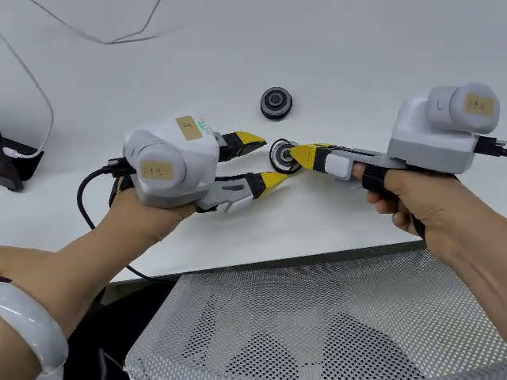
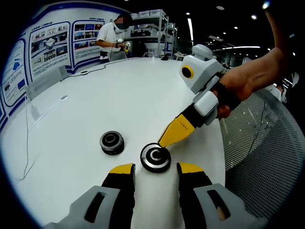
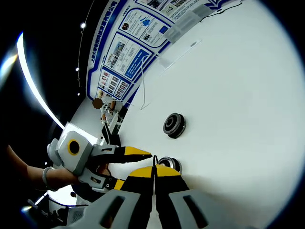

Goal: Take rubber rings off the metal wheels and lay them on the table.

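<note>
A metal wheel (image 1: 281,156) with a black rubber ring lies near the table's front edge. My left gripper (image 1: 265,160) stands open, and the wheel (image 2: 155,157) sits just ahead of its two yellow tips (image 2: 156,168). My right gripper (image 1: 302,156) comes in from the right, shut, its yellow tip (image 2: 167,138) at the wheel's rim. In the right gripper view a thin black strip of ring (image 3: 154,160) rises from between my shut tips (image 3: 154,171), beside the wheel (image 3: 171,164). A second wheel (image 1: 276,102) lies farther back, apart from both grippers.
The white table (image 1: 356,47) stretches bare behind the wheels. A thin cable (image 1: 103,36) runs along its far left, and a dark stand (image 1: 14,162) sits at the left edge. A mesh chair back (image 1: 317,317) is below the table's front edge. A person (image 2: 110,38) stands far off.
</note>
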A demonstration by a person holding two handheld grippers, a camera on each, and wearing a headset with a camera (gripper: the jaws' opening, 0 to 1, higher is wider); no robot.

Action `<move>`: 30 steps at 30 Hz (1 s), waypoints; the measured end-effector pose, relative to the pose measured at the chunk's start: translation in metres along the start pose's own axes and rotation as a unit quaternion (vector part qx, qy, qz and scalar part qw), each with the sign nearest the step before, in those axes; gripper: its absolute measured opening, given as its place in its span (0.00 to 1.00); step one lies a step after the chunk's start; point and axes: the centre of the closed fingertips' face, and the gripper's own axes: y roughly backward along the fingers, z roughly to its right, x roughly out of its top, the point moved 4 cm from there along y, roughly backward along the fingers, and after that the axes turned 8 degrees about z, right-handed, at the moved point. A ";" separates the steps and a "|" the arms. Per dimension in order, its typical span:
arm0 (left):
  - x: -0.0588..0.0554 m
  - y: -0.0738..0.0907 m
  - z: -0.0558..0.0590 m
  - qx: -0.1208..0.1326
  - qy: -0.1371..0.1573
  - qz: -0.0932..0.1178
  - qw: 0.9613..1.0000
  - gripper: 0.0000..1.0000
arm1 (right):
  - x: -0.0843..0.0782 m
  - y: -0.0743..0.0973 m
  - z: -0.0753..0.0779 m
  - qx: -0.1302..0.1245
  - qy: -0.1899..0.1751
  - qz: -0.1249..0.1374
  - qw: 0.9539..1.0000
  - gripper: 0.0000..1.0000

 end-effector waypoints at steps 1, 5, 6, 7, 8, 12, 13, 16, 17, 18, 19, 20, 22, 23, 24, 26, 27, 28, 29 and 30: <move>-0.001 0.001 0.000 0.002 0.000 -0.002 1.000 0.35 | 0.000 0.000 -0.001 0.001 0.000 0.000 1.000 0.01; 0.000 0.003 -0.002 0.011 0.004 0.003 1.000 0.41 | 0.002 0.003 -0.004 0.005 -0.003 0.003 1.000 0.01; 0.000 0.003 -0.002 0.012 0.006 0.003 1.000 0.41 | 0.003 0.004 -0.005 0.007 -0.005 0.004 1.000 0.01; -0.001 0.004 -0.002 0.014 0.007 0.002 1.000 0.43 | 0.004 0.005 -0.006 0.007 -0.008 0.006 1.000 0.01; 0.000 0.004 -0.002 0.013 0.008 0.004 1.000 0.42 | 0.005 0.006 -0.006 0.007 -0.007 0.007 1.000 0.01; 0.002 0.006 -0.002 0.012 0.014 0.017 1.000 0.45 | 0.006 0.009 -0.008 0.008 -0.008 0.007 1.000 0.01; 0.002 0.007 -0.002 0.012 0.014 0.018 1.000 0.45 | 0.006 0.009 -0.008 0.009 -0.008 0.007 1.000 0.01; 0.004 0.008 -0.003 0.017 0.017 0.028 0.999 0.51 | 0.007 0.012 -0.010 0.011 -0.011 0.009 1.000 0.01; 0.004 0.010 -0.004 0.019 0.016 0.031 0.999 0.53 | 0.008 0.013 -0.011 0.012 -0.012 0.010 1.000 0.01; 0.003 0.010 -0.005 0.020 0.017 0.032 0.999 0.55 | 0.008 0.014 -0.011 0.012 -0.013 0.010 1.000 0.01; 0.003 0.011 -0.005 0.020 0.019 0.032 0.999 0.56 | 0.008 0.015 -0.011 0.012 -0.012 0.010 1.000 0.01; 0.003 0.012 -0.006 0.020 0.022 0.033 0.999 0.56 | 0.008 0.016 -0.012 0.011 -0.012 0.010 1.000 0.01; 0.003 0.013 -0.006 0.024 0.021 0.035 0.999 0.58 | 0.009 0.020 -0.011 0.010 -0.011 0.010 1.000 0.01; 0.003 0.013 -0.007 0.024 0.022 0.035 0.999 0.58 | 0.009 0.022 -0.010 0.008 -0.011 0.011 1.000 0.01; 0.002 0.014 -0.007 0.023 0.023 0.036 0.999 0.58 | 0.010 0.023 -0.009 0.007 -0.011 0.011 1.000 0.01; 0.002 0.014 -0.006 0.024 0.024 0.036 0.999 0.60 | 0.011 0.028 -0.006 0.001 -0.012 0.015 1.000 0.01; 0.002 0.014 -0.006 0.025 0.023 0.035 0.999 0.62 | 0.012 0.032 -0.003 -0.003 -0.013 0.017 1.000 0.01; 0.002 0.014 -0.006 0.025 0.023 0.035 0.999 0.62 | 0.013 0.034 -0.002 -0.005 -0.014 0.019 1.000 0.01; 0.002 0.014 -0.005 0.025 0.024 0.036 0.999 0.62 | 0.014 0.036 0.000 -0.008 -0.015 0.021 1.000 0.01; 0.002 0.013 -0.005 0.024 0.026 0.037 0.999 0.63 | 0.016 0.039 0.004 -0.014 -0.015 0.024 1.000 0.01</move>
